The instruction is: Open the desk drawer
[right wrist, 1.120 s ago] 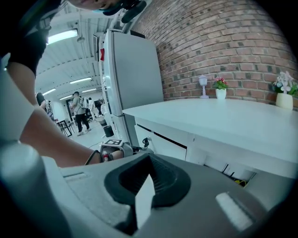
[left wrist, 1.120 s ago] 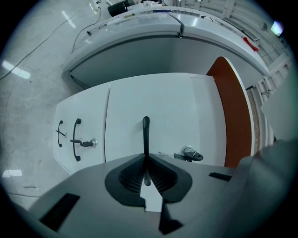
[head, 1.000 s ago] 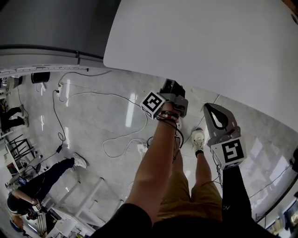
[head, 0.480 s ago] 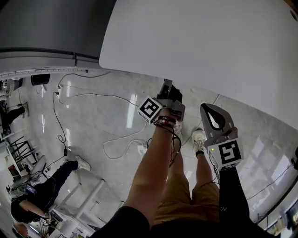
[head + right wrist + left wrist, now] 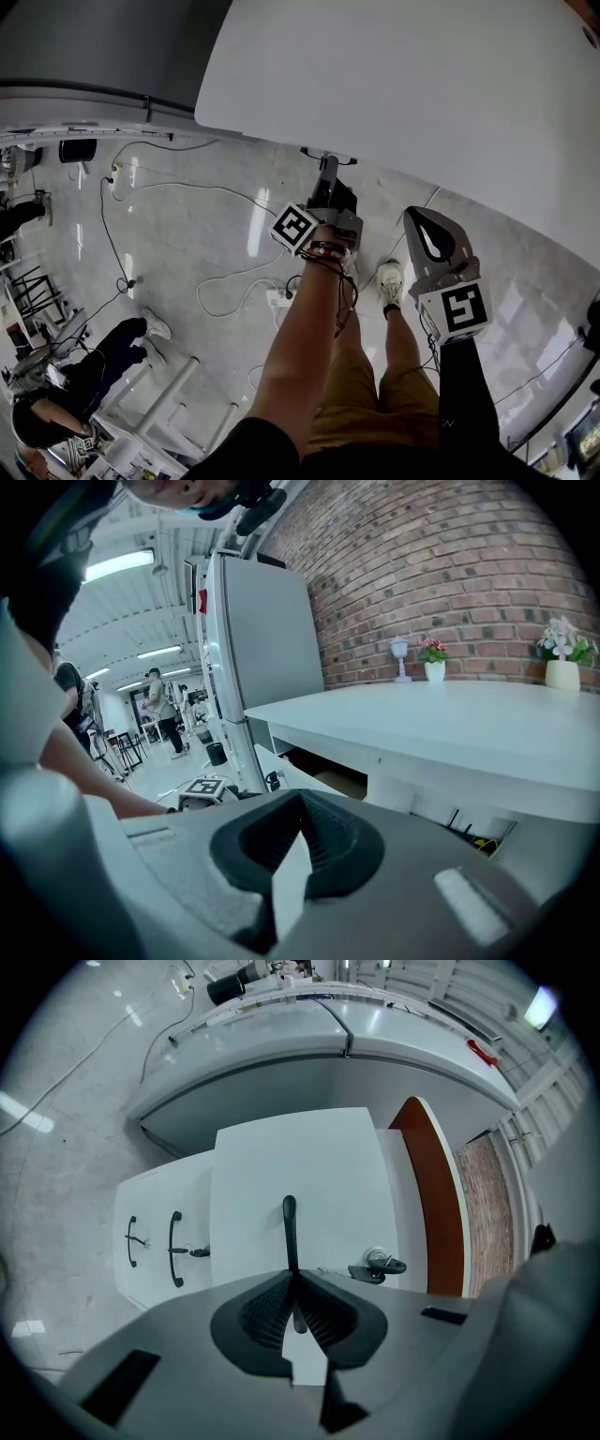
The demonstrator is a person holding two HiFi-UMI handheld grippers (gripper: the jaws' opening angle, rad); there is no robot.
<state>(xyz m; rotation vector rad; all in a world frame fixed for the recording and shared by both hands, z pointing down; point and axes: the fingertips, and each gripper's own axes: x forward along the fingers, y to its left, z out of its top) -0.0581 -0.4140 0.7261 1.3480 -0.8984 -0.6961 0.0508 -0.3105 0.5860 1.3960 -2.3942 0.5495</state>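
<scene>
Glossy pale floor (image 5: pixel 187 234) w/ loose cables (image 5: pixel 103 230) — brick wall (image 5: pixel 450 564) behind.

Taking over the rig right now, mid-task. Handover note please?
Left gripper: shut on the drawer handle.
Right gripper: shut, empty, held clear of the desk.
Drawer: its front stands forward of the neighbouring drawer fronts; a key sits in its lock.
Done: handle gripped; the drawer looks partly out.
Left: probably pull it further out, then let go of the handle.
</scene>
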